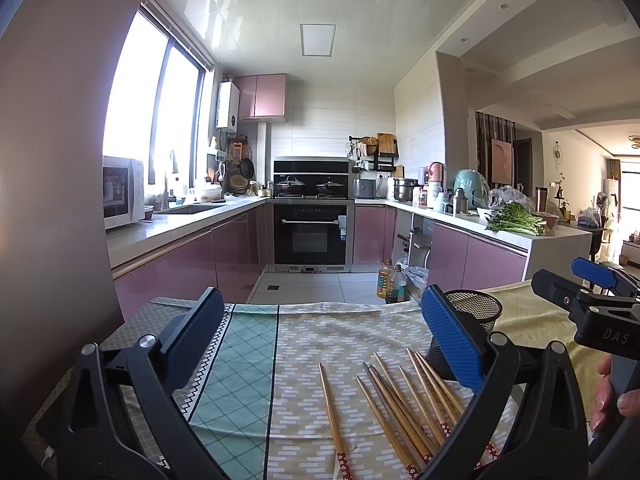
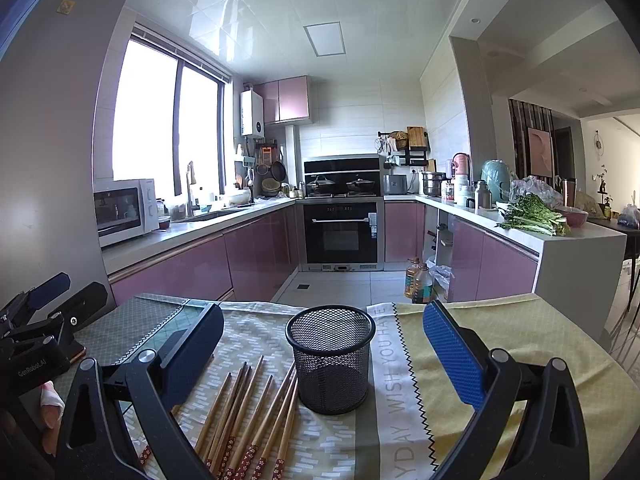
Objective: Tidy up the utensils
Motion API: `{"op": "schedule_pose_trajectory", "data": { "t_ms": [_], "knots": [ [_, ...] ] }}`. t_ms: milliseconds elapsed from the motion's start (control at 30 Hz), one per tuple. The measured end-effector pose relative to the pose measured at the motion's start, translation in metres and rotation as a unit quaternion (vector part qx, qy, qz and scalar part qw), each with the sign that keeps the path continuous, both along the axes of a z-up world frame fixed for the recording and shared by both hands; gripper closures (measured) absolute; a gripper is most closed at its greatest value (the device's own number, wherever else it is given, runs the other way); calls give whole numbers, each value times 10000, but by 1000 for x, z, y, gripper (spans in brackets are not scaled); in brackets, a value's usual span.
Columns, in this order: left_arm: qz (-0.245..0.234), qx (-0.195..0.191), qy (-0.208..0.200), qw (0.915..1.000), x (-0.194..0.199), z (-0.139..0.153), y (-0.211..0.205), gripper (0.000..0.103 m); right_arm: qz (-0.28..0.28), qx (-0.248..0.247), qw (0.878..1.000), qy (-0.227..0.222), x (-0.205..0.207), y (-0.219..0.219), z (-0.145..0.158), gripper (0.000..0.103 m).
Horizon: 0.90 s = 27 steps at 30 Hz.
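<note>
Several wooden chopsticks [image 1: 404, 408] with red patterned ends lie fanned on the patterned tablecloth [image 1: 320, 332]; one chopstick [image 1: 331, 412] lies apart to their left. An empty black mesh cup [image 2: 332, 360] stands upright just right of the chopsticks [image 2: 248, 412]. In the left wrist view the cup [image 1: 478, 308] is half hidden behind my finger. My left gripper [image 1: 324, 320] hovers open above the cloth, with the chopsticks near its right finger. Facing the cup, my right gripper [image 2: 322, 314] is open and holds nothing.
The table's far edge [image 2: 256, 304] drops to a tiled kitchen floor, where oil bottles [image 2: 418, 280] stand. A yellow cloth [image 2: 520, 332] covers the table's right side. A person's hand [image 1: 608, 396] holds the right gripper's handle. Counters and an oven stand far behind.
</note>
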<state>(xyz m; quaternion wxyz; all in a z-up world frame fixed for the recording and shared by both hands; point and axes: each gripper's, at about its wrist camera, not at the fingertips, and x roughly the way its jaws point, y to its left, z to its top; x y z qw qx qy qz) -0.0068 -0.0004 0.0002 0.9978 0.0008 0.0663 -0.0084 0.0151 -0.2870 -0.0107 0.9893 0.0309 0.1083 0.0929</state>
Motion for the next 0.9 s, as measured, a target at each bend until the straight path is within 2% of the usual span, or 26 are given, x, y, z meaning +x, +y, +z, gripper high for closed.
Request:
{"op": "schedule_pose_trajectory", "data": {
  "t_ms": [600, 767, 900],
  "knots": [
    [-61, 13, 184, 9998, 10, -4, 1, 6, 21, 25, 10000, 68, 3, 1, -5, 6],
    [-161, 115, 580, 9981, 23, -13, 3, 6, 154, -60, 9994, 305, 9, 4, -13, 6],
    [-276, 220, 1261, 9914, 45, -29, 7, 6, 391, -243, 9953, 851, 22, 9, -28, 6]
  ]
}}
